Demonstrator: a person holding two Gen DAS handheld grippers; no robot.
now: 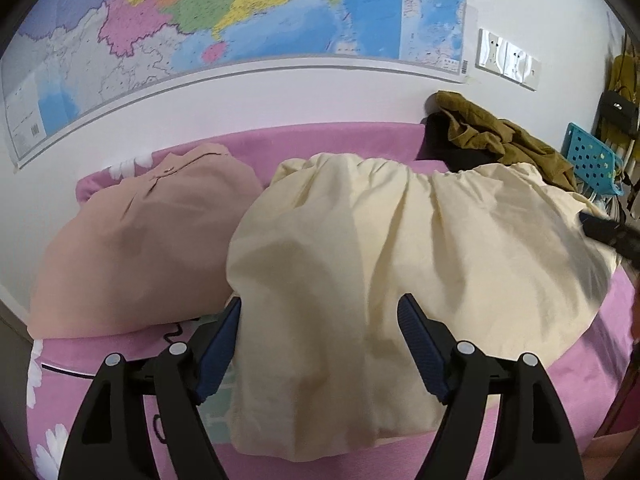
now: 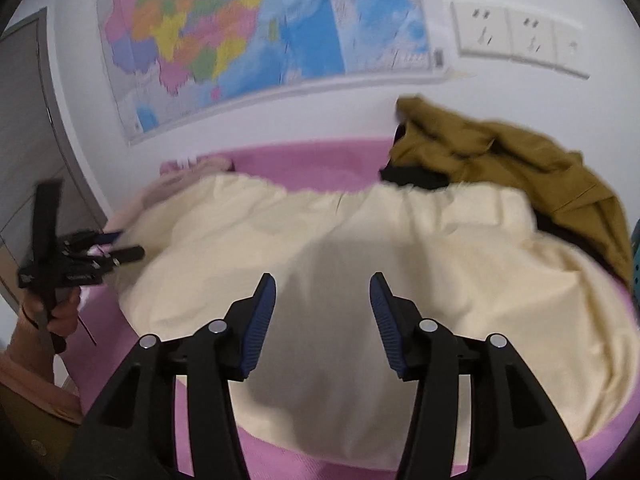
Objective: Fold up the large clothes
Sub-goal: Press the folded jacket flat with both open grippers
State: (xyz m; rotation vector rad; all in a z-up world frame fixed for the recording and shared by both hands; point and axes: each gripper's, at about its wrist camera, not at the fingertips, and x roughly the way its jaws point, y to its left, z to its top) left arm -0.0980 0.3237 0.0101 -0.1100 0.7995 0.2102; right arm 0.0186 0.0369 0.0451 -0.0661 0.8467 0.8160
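Cream-coloured cloth — a large garment (image 1: 400, 248) with a gathered edge on its far side — lies spread over the pink bed (image 1: 352, 140), and it fills most of both views. In the left wrist view the left tongs (image 1: 320, 340) stand wide open just above the near part of this cream garment, one blue pad at its left border and the other over the cloth itself; nothing is between the fingers. In the right wrist view the right tongs (image 2: 322, 316) are also open and empty, and they hover over the middle of the same garment (image 2: 360, 280). To the left of the cream piece a beige-pink garment (image 1: 140, 248) rests on the bed, touching it along one side. At the far right corner of the bed an olive-brown garment (image 1: 500, 136) is heaped on top of something black, perhaps another piece of clothing — the view is not clear enough to tell. A coloured map (image 1: 240, 20) hangs on the white wall behind the bed, with wall sockets (image 1: 508, 58) to its right. A blue perforated plastic object (image 1: 590, 160) stands at the right edge. The right wrist view is somewhat blurred, and it shows the left tongs from the side, held in the person's hand (image 2: 60, 312).
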